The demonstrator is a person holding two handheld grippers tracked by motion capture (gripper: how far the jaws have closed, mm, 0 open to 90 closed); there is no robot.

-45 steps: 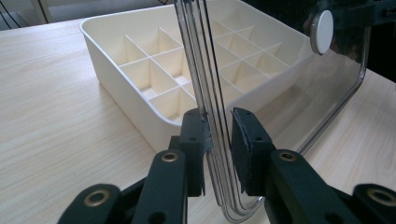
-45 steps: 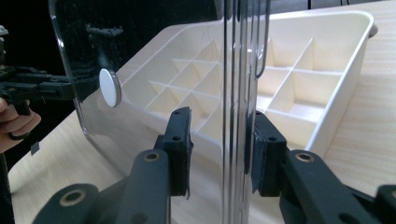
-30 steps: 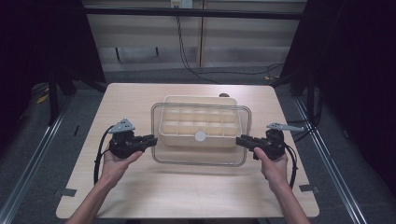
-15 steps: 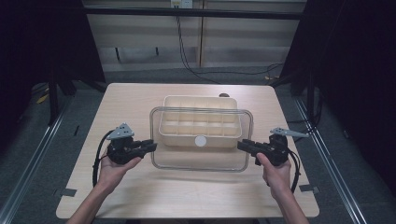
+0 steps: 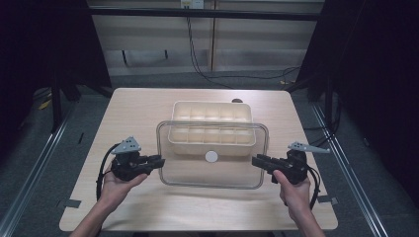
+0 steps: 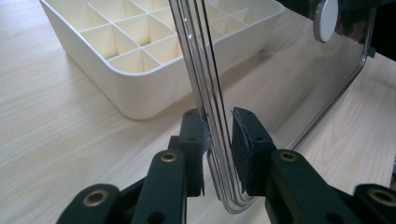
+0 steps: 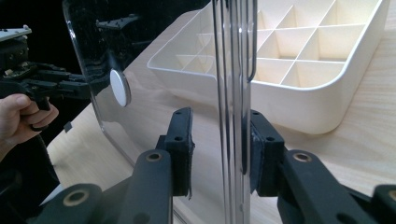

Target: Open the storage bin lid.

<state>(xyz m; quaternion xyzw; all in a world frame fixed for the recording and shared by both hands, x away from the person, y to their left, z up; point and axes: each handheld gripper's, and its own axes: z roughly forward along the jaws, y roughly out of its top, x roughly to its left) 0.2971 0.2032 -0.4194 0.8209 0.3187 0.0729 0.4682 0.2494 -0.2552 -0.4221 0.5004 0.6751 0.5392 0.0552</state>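
Wooden table (image 5: 123,128): light wood-grain top, rounded corners, set on a grey floor with a dark surround; black cables run along the floor beyond its far edge.

Compartment tray (image 5: 211,127): cream plastic, rounded rectangle, divided by a grid of partitions into open cells. It rests on the table toward the far centre. Cells appear empty where visible.

Clear lid (image 5: 213,174): transparent plastic, rounded rectangle with a raised rim, a white round disc (image 5: 211,157) near its middle. It is held between the two grippers, in front of the tray on the near side, its far part overlapping the tray's near edge in the high view. Both gripper views show it lifted off the table, seen edge-on.

Left gripper (image 5: 157,162): black, grey three-cornered plate on top, cable looping to its left, held in the person's left hand (image 5: 114,183). Its jaws straddle the lid's left edge; in the left gripper view (image 6: 219,140) one pad touches the rim while a narrow gap remains on the other side.

Right gripper (image 5: 258,161): same type, held in the right hand (image 5: 295,192). Its jaws straddle the lid's right edge; in the right gripper view (image 7: 215,140) the right pad meets the rim, the left pad stands apart from it.
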